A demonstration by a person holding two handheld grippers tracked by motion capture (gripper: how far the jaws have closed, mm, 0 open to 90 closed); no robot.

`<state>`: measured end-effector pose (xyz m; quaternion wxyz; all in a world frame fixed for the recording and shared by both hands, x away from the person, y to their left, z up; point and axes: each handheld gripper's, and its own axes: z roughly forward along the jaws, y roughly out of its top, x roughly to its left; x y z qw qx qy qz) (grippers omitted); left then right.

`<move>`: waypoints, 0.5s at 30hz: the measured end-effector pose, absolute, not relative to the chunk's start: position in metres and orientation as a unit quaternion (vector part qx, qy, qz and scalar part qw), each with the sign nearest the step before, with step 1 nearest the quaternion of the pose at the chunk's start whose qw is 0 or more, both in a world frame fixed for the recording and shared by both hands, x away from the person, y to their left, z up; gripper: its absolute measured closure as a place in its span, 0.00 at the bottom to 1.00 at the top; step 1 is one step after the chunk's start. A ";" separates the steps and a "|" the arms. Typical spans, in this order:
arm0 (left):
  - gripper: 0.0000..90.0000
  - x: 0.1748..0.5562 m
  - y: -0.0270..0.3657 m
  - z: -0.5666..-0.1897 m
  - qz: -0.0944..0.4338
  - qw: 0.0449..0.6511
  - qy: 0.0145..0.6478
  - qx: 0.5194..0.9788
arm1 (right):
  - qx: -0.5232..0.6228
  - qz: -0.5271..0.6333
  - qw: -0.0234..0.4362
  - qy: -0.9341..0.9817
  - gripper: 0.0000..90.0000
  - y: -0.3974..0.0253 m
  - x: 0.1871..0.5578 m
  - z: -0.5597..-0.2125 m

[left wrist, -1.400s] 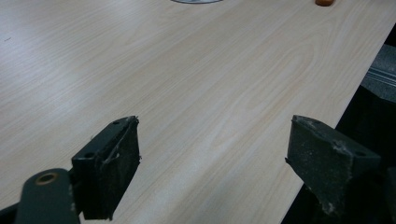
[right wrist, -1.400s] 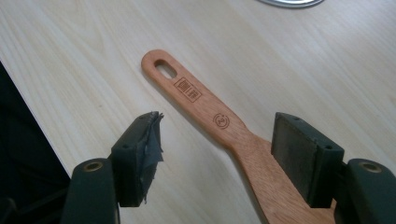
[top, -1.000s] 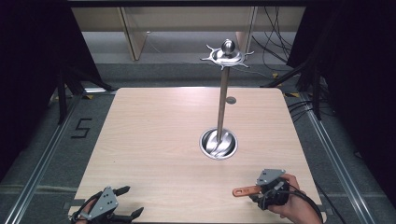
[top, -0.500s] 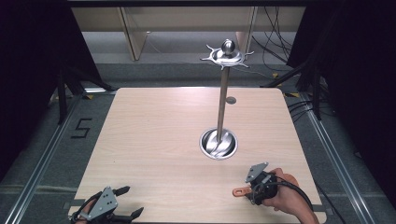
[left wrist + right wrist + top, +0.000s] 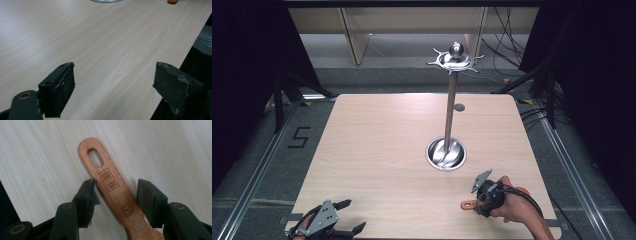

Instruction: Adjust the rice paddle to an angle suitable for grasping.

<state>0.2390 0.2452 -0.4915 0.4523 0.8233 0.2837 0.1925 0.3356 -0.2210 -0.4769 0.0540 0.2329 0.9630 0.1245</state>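
Note:
A wooden utensil handle [image 5: 110, 182] with a slotted hole and a stamped logo lies flat on the light wooden table [image 5: 377, 150]. My right gripper [image 5: 116, 187] is open and straddles the handle; its left jaw's corner touches the wood and a thin gap remains at the right jaw. In the high view the handle's end [image 5: 467, 205] pokes out left of the right gripper [image 5: 477, 204], near the table's front right; the rest is hidden under the hand. My left gripper [image 5: 353, 216] rests open with nothing in it at the front left corner [image 5: 115, 75].
A tall metal stand [image 5: 451, 105] rises from a round dish base [image 5: 446, 154] right of centre, topped by a hooked crown and ball [image 5: 455, 57]. The table's front edge runs just below both grippers. Dark floor and rails flank the table.
My right gripper has slid left along the handle and turned, so the jaws now sit over it. The handle barely shifted. The left gripper has stayed put.

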 end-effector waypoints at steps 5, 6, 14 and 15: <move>0.18 0.239 0.245 -0.492 0.194 0.453 0.285 0.822 | 0.231 0.099 0.044 0.967 0.70 -0.218 0.345 -0.476; 0.18 0.239 0.245 -0.492 0.194 0.453 0.285 0.822 | 0.231 0.099 0.044 0.967 0.70 -0.218 0.345 -0.476; 0.18 0.239 0.247 -0.491 0.197 0.441 0.276 0.831 | 0.223 0.070 0.022 0.972 0.72 -0.212 0.356 -0.474; 0.18 0.239 0.247 -0.491 0.198 0.441 0.276 0.831 | 0.222 0.068 0.021 0.973 0.72 -0.212 0.357 -0.475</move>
